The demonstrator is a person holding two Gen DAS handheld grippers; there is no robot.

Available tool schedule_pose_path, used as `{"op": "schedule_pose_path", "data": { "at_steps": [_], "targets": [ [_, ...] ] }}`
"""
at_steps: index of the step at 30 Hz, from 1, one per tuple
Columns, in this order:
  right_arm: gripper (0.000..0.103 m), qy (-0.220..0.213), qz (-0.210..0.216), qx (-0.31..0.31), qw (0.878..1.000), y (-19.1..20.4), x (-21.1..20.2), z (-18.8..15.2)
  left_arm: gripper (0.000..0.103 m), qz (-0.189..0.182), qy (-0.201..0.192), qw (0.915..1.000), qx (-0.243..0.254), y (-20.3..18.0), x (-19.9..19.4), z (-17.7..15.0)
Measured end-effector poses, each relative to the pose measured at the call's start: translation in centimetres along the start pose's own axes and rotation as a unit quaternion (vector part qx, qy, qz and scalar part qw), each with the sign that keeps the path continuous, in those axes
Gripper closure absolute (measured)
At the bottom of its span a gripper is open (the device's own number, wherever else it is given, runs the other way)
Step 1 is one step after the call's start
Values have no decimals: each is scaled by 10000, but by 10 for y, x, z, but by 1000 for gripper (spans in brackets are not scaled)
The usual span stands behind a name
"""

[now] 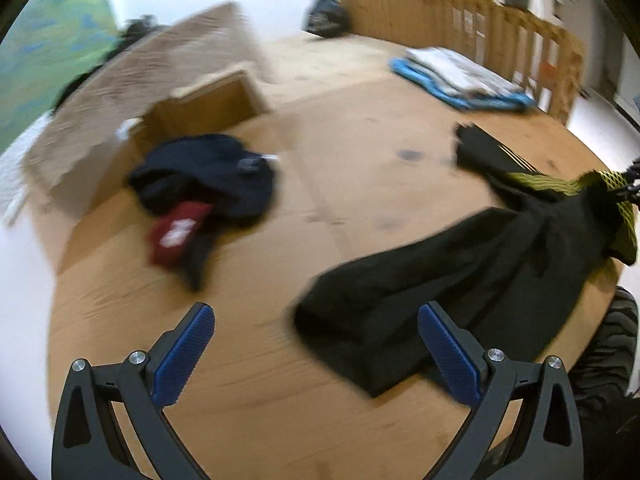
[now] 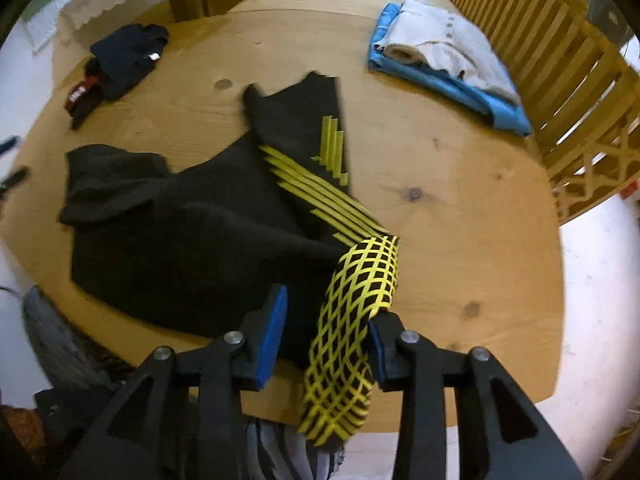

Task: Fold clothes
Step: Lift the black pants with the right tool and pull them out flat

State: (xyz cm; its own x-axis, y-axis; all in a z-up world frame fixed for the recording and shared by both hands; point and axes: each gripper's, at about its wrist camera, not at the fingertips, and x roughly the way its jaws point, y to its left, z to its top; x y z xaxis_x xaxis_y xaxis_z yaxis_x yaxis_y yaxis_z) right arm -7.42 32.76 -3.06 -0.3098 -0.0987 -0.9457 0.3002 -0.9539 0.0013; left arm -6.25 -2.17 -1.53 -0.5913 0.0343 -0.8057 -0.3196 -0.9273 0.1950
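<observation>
Evidently the black garment (image 2: 188, 232) is being spread, sprawled crumpled near the table's (image 2: 460, 220) near edge, its yellow mesh part (image 2: 352, 332) pinched between the right gripper's (image 2: 326, 340) narrowed jaws and hanging over that edge. The left gripper (image 1: 316, 356) hovers wide open, empty, beside the garment's far end; it should probably grasp there so both can flatten it.

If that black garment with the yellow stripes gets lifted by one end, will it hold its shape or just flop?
Probably flop: the black garment with yellow stripes already drapes and creases across the round wooden table. It looks light, since the right gripper raises its yellow mesh end with a pinch. The rest would likely drag and bunch.
</observation>
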Motion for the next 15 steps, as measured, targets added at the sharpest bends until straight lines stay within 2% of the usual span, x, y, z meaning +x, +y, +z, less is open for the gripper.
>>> {"op": "schedule_pose_path", "data": {
  "at_steps": [7, 10, 12, 14, 15],
  "targets": [
    [64, 130, 870, 886, 9922, -48, 6, -19, 1, -487, 320, 9963, 624, -80, 32, 12],
    [64, 152, 594, 610, 9963, -47, 5, -31, 1, -694, 457, 9926, 890, -114, 46, 17],
    [64, 118, 392, 355, 9985, -46, 3, -37, 1, -661, 510, 9907, 1077, -124, 43, 5],
    [56, 65, 291, 294, 9991, -48, 0, -44, 1, -578, 537, 9885, 1290, -132, 39, -9],
    [49, 63, 310, 346, 9989, -51, -2, -48, 1, -511, 542, 9874, 1395, -135, 39, -13]
  ]
}}
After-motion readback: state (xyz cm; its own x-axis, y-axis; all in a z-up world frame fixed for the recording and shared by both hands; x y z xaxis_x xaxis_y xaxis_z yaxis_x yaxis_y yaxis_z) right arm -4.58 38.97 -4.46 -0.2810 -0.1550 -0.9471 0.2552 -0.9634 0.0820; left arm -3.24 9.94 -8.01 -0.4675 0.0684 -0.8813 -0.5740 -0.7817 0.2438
